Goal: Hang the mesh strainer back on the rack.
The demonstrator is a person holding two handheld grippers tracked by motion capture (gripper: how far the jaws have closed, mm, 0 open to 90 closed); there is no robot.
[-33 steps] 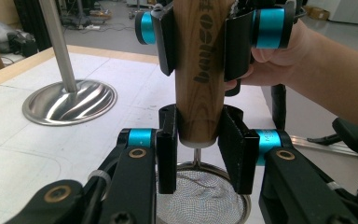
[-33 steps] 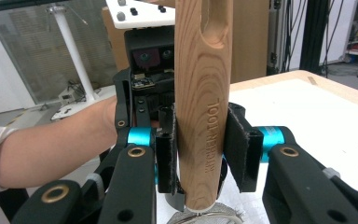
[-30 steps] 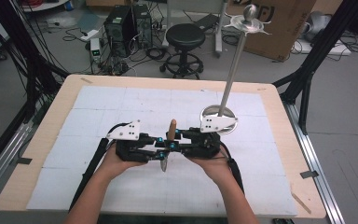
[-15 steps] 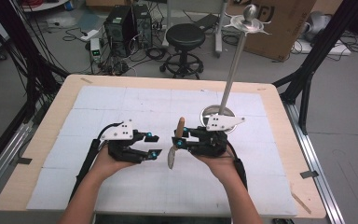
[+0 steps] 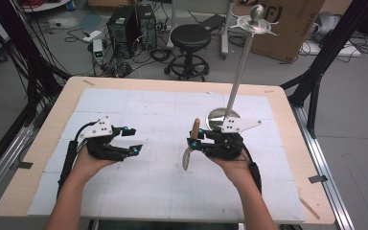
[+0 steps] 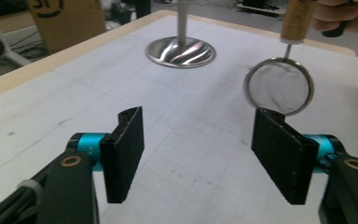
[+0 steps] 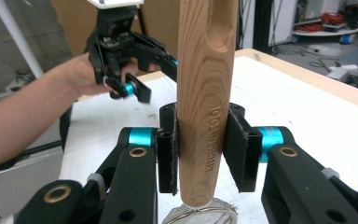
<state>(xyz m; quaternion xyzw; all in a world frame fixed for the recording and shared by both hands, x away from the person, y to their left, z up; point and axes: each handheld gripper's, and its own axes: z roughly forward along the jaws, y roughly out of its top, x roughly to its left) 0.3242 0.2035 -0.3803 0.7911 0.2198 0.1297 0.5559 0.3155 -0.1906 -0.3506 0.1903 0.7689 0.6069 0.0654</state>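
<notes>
On the table [image 5: 124,103], one strainer [image 5: 188,155] pinched in right gripper [image 5: 195,143] jaws; left gripper [image 5: 133,141] jaws just spread, empty.

A white gridded mat [image 5: 139,110] covers the wooden table [image 5: 48,129]. Toward the mat's far right stands a tall metal stand [image 5: 237,72], its round base [image 6: 182,50] resting on the mat. Beyond the table's far edge, on the floor, are a black stool [image 5: 190,40], a computer tower [image 5: 124,24] left of it, and a cardboard box [image 5: 292,21] to its right.
</notes>
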